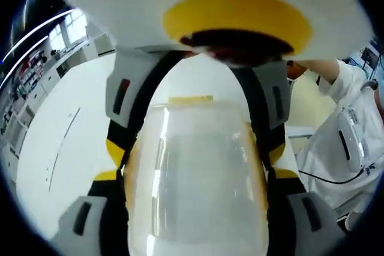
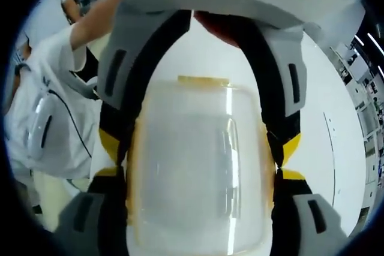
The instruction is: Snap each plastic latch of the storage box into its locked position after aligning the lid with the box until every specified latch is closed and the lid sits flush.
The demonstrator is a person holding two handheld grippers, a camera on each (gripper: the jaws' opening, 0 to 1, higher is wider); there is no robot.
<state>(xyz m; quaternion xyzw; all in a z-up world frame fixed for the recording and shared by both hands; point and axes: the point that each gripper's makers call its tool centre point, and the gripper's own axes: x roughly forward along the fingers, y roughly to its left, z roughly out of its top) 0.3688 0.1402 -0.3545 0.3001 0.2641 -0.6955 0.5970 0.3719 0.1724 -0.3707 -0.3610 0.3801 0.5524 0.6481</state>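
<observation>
Storage box (image 1: 198, 178) between hand-held gripper (image 1: 198, 58) jaws

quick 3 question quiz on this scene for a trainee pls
1. True or false: in the left gripper view, the translucent box sits between the jaws of the left gripper.
2. In the right gripper view, what lies beyond the right gripper? A) a white table B) a green carpet C) a wooden floor
3. Fill in: the person at the edge of the left gripper view wears a ___ top.

Key: 1 true; 2 A; 3 white
</observation>
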